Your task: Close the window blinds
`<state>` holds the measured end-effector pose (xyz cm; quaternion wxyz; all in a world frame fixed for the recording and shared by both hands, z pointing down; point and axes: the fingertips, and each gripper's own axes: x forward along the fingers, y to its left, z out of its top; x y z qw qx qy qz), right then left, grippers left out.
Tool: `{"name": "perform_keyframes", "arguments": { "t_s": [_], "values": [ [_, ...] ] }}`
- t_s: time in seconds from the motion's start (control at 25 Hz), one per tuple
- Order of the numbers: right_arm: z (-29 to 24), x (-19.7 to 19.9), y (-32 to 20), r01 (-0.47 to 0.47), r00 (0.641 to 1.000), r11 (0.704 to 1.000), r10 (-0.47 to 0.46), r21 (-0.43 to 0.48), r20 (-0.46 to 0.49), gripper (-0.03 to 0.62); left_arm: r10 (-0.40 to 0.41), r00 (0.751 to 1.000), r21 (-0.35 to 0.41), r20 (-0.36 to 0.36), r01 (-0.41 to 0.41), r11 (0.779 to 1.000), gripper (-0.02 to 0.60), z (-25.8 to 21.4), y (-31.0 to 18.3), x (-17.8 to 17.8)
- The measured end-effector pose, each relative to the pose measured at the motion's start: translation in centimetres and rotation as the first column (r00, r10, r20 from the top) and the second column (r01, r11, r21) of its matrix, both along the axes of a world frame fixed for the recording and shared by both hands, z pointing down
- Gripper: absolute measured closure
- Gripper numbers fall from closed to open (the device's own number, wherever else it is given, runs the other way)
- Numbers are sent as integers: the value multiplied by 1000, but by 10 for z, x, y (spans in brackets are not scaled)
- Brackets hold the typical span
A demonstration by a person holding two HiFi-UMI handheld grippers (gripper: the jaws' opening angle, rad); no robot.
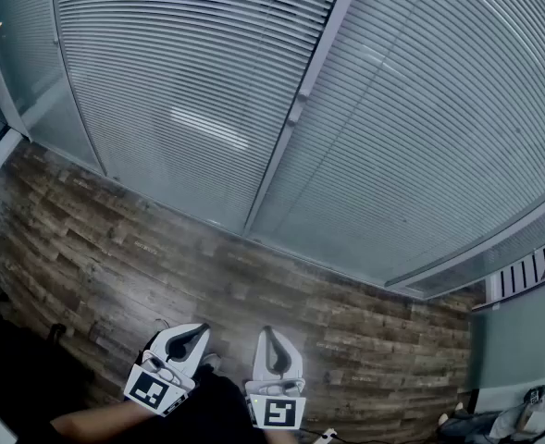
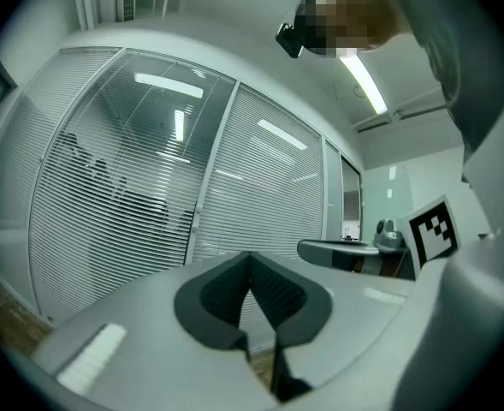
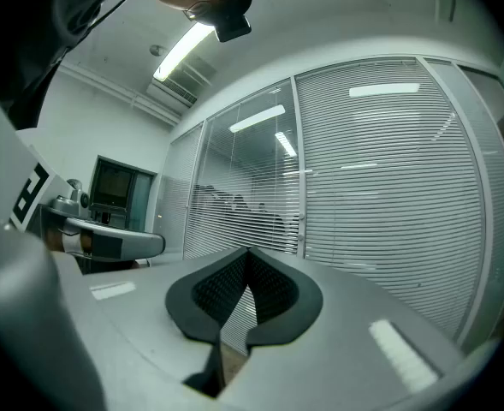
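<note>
Window blinds (image 1: pixel 198 109) with horizontal pale slats cover a glass wall ahead of me, and a second panel (image 1: pixel 439 146) hangs to the right of a grey mullion (image 1: pixel 295 109). In the left gripper view the left panel of blinds (image 2: pixel 115 204) lets dim shapes show between the slats. My left gripper (image 1: pixel 201 327) and right gripper (image 1: pixel 267 331) sit low in the head view, side by side above the floor and well short of the blinds. Both are shut with nothing between the jaws, as seen at the left gripper (image 2: pixel 252 257) and the right gripper (image 3: pixel 247 253).
A dark wood-plank floor (image 1: pixel 253 294) runs up to the base of the glass wall. Bags and cables (image 1: pixel 494 424) lie at the lower right by a teal wall (image 1: pixel 522 350). A white slatted object (image 1: pixel 522 274) stands at the right edge.
</note>
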<state>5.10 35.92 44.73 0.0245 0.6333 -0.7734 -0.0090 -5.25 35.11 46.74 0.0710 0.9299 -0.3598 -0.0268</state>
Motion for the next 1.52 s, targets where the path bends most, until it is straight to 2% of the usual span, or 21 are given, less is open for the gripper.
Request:
{"name": "perform_keyframes", "arguments": {
  "t_s": [0.12, 0.36, 0.56, 0.92, 1.08, 1.36, 1.52],
  "values": [
    [1, 1, 1, 5, 1000, 1000, -5, -5, -10, 594, -4, 1000, 0, -10, 4, 1000, 583, -4, -3, -2],
    [-18, -4, 6, 30, 999, 998, -32, 59, 37, 594, 25, 1000, 64, 0, -25, 998, 583, -11, 4, 8],
    [-30, -2, 14, 44, 996, 992, -52, 118, 72, 592, 34, 999, 67, -5, -34, 997, 583, -16, 1, 15],
    [-33, 4, 11, 44, 997, 990, -53, 134, 64, 591, 17, 1000, 64, -12, -16, 998, 583, -20, -4, 13],
    [-32, 3, 3, 43, 996, 991, -53, 128, 72, 591, 37, 999, 71, -14, -36, 997, 583, -23, -10, 19],
    [-30, 19, -10, 7, 1000, 994, -10, 111, 29, 591, 61, 997, 55, -51, -58, 997, 583, -19, -28, 30],
    [-33, 32, -23, -86, 996, 990, 83, 108, 31, 592, 123, 991, 27, -53, -122, 992, 583, -13, -42, 48]
  ]
}}
